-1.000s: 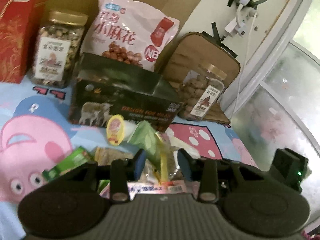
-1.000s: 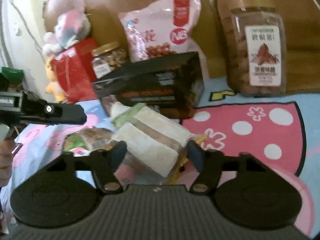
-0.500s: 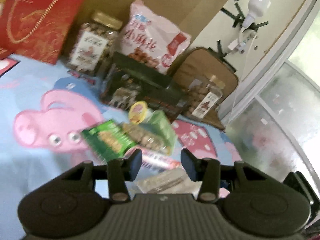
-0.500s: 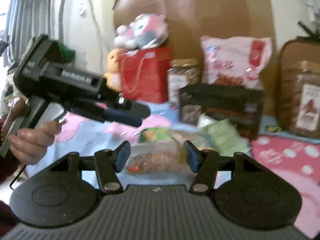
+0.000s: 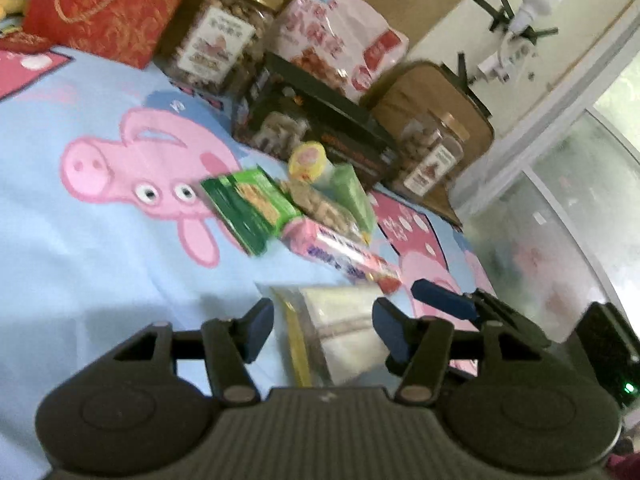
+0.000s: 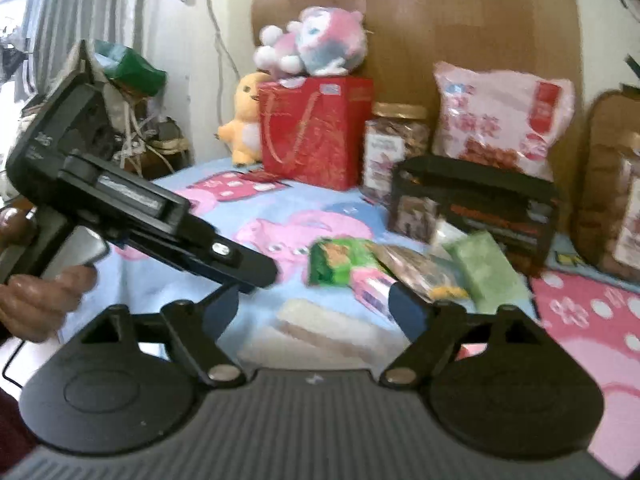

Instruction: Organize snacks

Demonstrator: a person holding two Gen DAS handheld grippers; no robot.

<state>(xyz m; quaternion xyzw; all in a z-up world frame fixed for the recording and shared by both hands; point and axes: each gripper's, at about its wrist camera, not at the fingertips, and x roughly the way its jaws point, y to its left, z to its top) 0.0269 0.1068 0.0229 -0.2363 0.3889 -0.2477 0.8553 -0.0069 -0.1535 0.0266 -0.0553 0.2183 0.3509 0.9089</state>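
A white wafer pack (image 5: 344,328) in clear wrap lies on the blue cartoon cloth (image 5: 100,260). My left gripper (image 5: 325,332) hovers over its near end with the jaws opening, one on each side of the pack, and the pads do not press on it. My right gripper (image 6: 316,312) is also opening wide over the same white pack (image 6: 320,326), gripping nothing. Beyond lies a pile of snacks: a green pack (image 5: 248,208), a pink pack (image 5: 340,248), a clear biscuit pack (image 5: 320,208), a pale green pack (image 5: 352,196) and a yellow-lidded cup (image 5: 308,158).
At the back stand a black box (image 5: 316,120), two nut jars (image 5: 224,36) (image 5: 436,152), a pink snack bag (image 5: 332,40) and a red gift bag (image 5: 104,4). Plush toys (image 6: 312,44) sit on the gift bag. A person's hand (image 6: 36,304) holds the left gripper's handle.
Both grippers have drawn back from the snack pile and widened their jaws. The white pack that the right gripper carried now lies on the cloth.
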